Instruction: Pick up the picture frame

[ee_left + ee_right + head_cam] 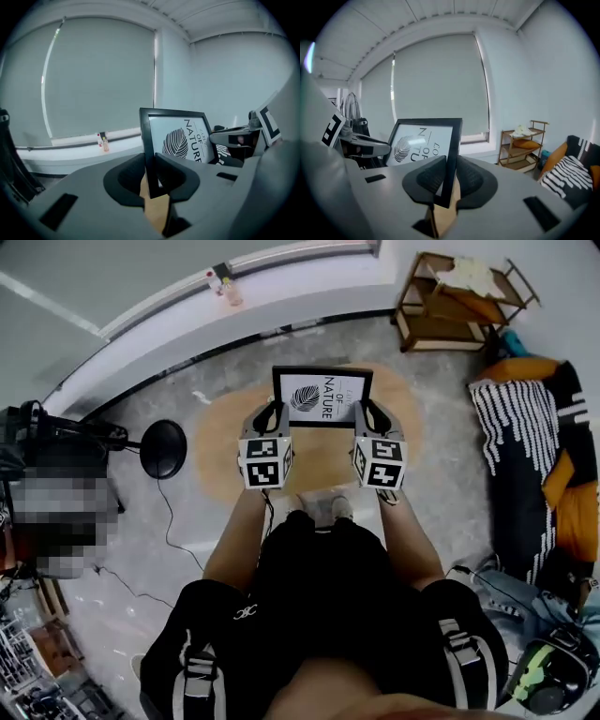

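Observation:
A black picture frame (322,397) with a white leaf print hangs in the air between both grippers, well above the tan round rug (217,439). My left gripper (277,415) is shut on the frame's left edge (147,154), its dark pads pressing either side of the black border. My right gripper (365,415) is shut on the frame's right edge (452,161) in the same way. The print faces up toward the head camera. In the left gripper view the right gripper's arm shows beyond the frame.
A black round lamp base (163,448) stands on the floor at the left with its cable. A wooden shelf (457,301) stands at the far right, and a striped cushion pile (525,465) lies at the right. A window sill with small bottles (225,285) runs along the far wall.

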Demonstrator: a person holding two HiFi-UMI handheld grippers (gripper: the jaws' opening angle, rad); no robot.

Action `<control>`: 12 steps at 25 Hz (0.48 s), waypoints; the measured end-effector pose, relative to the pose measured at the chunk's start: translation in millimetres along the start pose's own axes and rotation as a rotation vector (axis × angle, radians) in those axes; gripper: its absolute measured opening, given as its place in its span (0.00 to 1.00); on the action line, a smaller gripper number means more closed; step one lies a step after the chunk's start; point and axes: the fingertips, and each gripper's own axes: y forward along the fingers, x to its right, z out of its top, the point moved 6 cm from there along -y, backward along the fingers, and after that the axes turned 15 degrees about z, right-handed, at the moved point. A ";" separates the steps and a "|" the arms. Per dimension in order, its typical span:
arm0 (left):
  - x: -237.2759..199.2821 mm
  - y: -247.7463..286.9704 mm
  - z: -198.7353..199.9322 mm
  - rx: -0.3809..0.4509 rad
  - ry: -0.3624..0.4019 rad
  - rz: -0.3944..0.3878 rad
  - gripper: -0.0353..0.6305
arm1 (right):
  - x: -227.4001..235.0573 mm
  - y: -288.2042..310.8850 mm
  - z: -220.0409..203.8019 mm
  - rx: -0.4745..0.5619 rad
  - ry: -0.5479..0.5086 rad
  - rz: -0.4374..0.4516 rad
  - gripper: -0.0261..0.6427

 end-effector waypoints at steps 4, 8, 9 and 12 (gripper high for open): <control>-37.3 -47.3 49.0 0.147 -0.041 0.076 0.18 | -38.0 -7.1 65.9 0.126 -0.109 0.076 0.17; -85.0 -105.6 68.5 0.236 -0.094 0.151 0.18 | -96.9 -18.0 107.4 0.224 -0.203 0.175 0.17; -96.4 -119.0 69.2 0.248 -0.103 0.172 0.18 | -111.4 -18.8 113.1 0.241 -0.220 0.202 0.17; -126.3 -151.0 68.4 0.272 -0.118 0.237 0.18 | -147.4 -12.7 125.6 0.267 -0.246 0.281 0.17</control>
